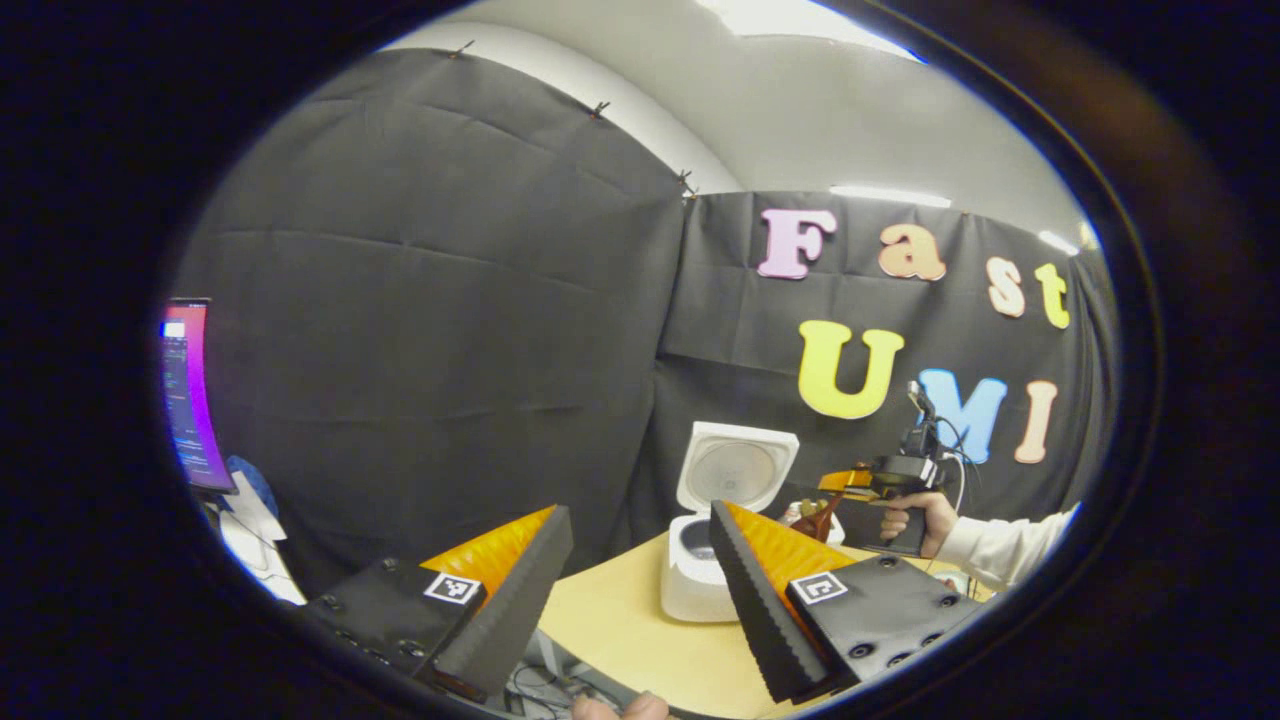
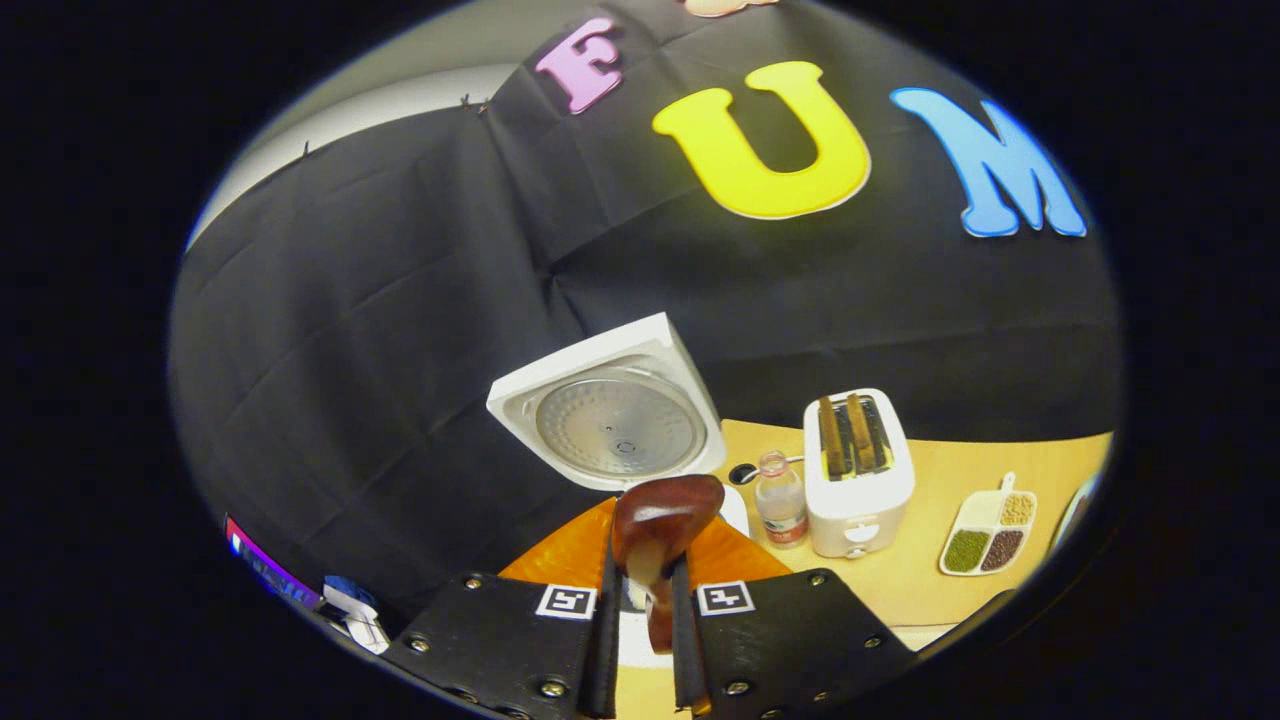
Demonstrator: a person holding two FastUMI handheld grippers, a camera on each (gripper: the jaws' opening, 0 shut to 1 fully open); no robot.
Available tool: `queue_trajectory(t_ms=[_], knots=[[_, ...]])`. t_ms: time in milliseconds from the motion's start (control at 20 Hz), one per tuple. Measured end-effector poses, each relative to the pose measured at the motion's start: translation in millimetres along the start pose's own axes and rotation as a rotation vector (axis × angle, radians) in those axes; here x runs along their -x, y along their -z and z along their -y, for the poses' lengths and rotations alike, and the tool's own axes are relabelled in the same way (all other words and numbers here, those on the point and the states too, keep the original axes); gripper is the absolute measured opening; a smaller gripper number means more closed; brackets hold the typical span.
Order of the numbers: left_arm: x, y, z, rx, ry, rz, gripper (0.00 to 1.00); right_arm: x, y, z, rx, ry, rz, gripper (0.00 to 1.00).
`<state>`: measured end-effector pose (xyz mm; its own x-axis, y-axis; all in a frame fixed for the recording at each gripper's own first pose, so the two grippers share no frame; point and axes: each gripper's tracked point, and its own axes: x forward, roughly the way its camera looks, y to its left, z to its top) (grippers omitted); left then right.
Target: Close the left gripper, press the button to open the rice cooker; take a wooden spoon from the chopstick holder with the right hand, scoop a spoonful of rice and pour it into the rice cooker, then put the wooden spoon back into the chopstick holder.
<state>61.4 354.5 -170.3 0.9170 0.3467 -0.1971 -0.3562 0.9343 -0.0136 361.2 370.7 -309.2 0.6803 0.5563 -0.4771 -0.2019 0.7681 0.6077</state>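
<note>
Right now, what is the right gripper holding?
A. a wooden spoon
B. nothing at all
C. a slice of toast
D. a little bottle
A. In the right gripper view, the right gripper has both fingers pressed on the handle of the wooden spoon, whose bowl sticks up in front of the open rice cooker; the bottle stands apart on the table.

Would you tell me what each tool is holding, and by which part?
The right tool grips the wooden spoon by its handle, just below the bowl; the left tool holds nothing.
</note>
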Motion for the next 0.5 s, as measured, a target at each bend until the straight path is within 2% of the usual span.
queue_trajectory(t_ms=[200,350,500], knots=[[-17,9,51,0.041,0.187,0.014,0.93,85,-13,54,-0.104,0.112,0.061,0.23],[-26,25,91,0.085,0.337,0.001,0.93,160,-21,106,-0.18,0.227,0.138,0.22],[-30,37,120,0.113,0.427,-0.021,0.93,231,-28,162,-0.223,0.361,0.213,0.22]])
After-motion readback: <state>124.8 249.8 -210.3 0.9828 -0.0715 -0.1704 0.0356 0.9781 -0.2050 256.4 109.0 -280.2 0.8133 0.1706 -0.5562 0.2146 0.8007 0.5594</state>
